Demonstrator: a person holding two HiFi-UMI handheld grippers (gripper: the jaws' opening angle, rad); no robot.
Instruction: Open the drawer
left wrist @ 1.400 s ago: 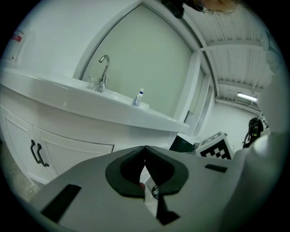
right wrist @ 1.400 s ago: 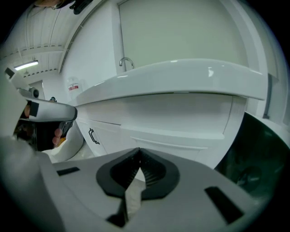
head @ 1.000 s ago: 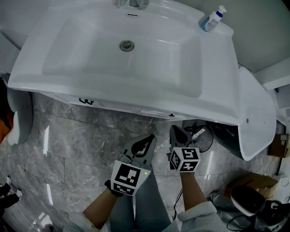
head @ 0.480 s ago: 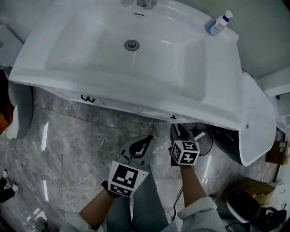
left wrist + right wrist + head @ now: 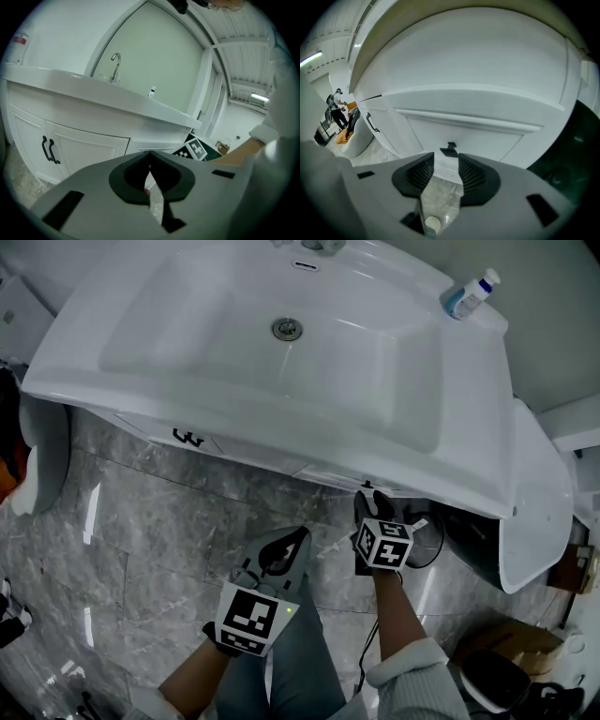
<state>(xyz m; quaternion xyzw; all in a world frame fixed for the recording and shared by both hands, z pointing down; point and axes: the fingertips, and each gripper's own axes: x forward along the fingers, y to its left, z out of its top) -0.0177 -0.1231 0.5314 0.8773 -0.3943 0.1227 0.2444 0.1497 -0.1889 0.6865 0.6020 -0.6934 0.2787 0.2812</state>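
Observation:
The white drawer front [image 5: 487,136] sits under the sink counter, with a small black knob [image 5: 450,149] at its middle. My right gripper [image 5: 446,161] points at that knob, and its jaws are opening. The knob lies just beyond the fingertips, and nothing is between the pads. In the head view the right gripper [image 5: 373,502] reaches under the counter edge close to the knob [image 5: 367,486]. My left gripper [image 5: 298,538] hangs lower over the floor, away from the cabinet. The left gripper [image 5: 150,157] is shut and holds nothing.
The white sink [image 5: 169,343] overhangs the vanity. A blue-capped bottle [image 5: 469,294] stands at its back right. Two cabinet doors with black handles [image 5: 49,150] lie left of the drawer. A toilet [image 5: 539,493] stands to the right. The floor is grey marble tile [image 5: 150,549].
My right gripper has moved in closer to the drawer knob under the counter. The left gripper has drifted slightly lower in the head view.

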